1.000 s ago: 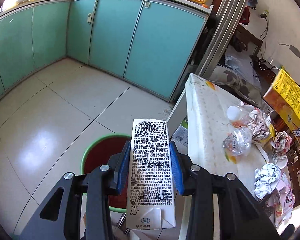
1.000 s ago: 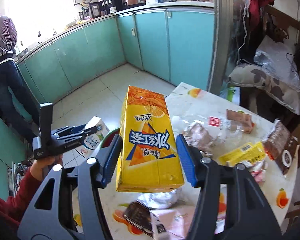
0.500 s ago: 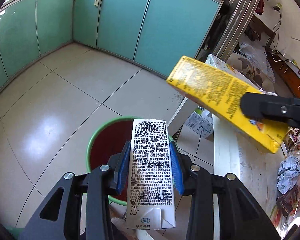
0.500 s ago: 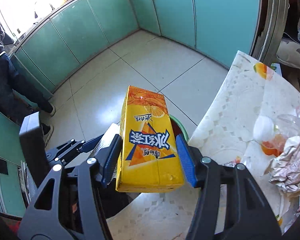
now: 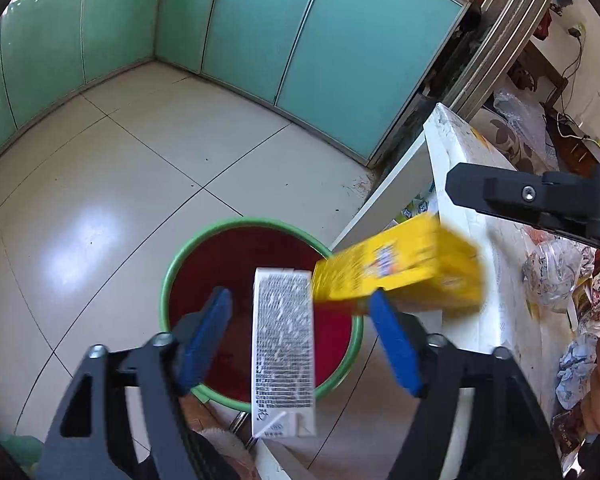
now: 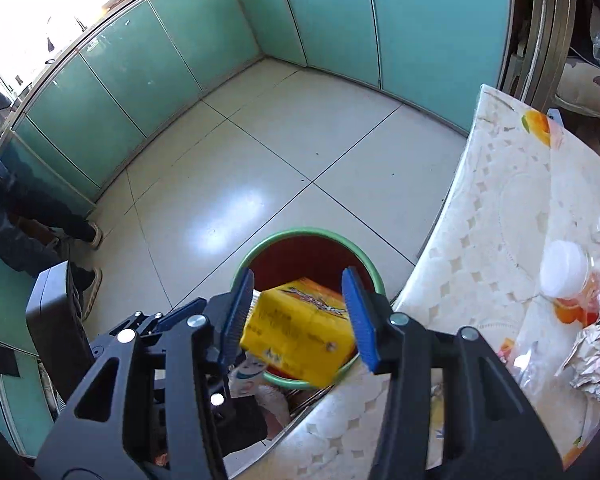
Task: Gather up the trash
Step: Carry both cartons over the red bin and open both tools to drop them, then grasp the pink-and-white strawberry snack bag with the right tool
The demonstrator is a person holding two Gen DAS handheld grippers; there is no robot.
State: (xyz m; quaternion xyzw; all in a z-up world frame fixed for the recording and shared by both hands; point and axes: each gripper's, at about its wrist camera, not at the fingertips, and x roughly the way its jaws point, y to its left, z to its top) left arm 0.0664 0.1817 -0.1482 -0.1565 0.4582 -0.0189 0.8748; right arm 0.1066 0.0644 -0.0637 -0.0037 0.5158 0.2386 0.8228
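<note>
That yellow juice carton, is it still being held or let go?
Let go. The yellow carton lies tilted and blurred over the green bin, the right gripper's blue fingers spread clear of it.

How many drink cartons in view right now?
2. The white carton is loose between the open left gripper fingers, above the bin. The yellow carton is blurred, tilted over the bin rim between the open right gripper fingers. The table's trash may hide more.

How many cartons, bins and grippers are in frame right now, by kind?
Cartons: 2, white carton and yellow carton
Bins: 1, green-rimmed bin
Grippers: 2, left gripper and right gripper
Total: 5
</note>
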